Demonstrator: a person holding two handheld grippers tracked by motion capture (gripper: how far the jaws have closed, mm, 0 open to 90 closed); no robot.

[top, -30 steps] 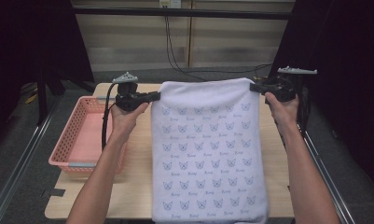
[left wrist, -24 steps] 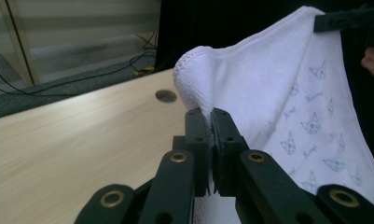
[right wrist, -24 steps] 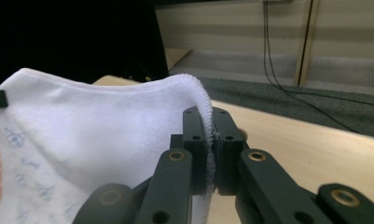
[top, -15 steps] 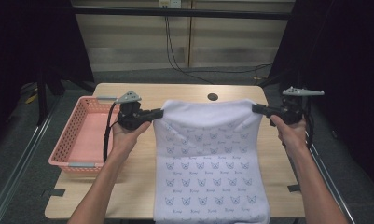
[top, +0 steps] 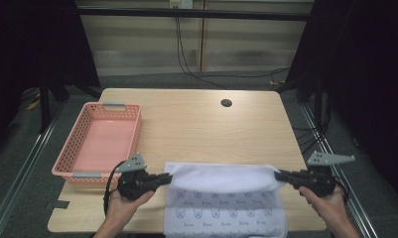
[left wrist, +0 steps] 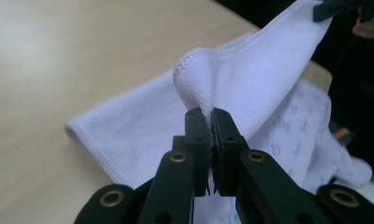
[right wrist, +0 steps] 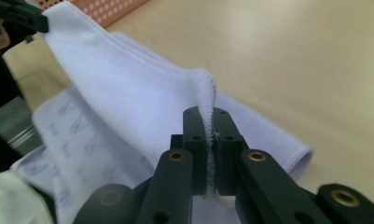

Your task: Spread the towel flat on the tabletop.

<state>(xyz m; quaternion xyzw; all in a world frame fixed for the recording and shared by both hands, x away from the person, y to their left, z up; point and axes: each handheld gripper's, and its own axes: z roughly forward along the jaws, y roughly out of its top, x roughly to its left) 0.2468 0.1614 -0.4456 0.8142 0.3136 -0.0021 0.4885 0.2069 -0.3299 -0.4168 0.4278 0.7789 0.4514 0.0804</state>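
Towel (top: pixel 225 177) pulled nearer, both grippers clamped

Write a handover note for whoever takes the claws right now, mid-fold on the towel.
Left claw: shut on the towel's left corner.
Right claw: shut on its right corner.
Towel: white, printed side up on the near part of the table; the held edge is doubled toward the person, fold line lying across the table, near end hanging over the table edge.
Pink basket: at the left, nothing in it.
Done: first fold under way.
Left: lay the held edge down, release, probably fold again; the basket looks like the likely destination.
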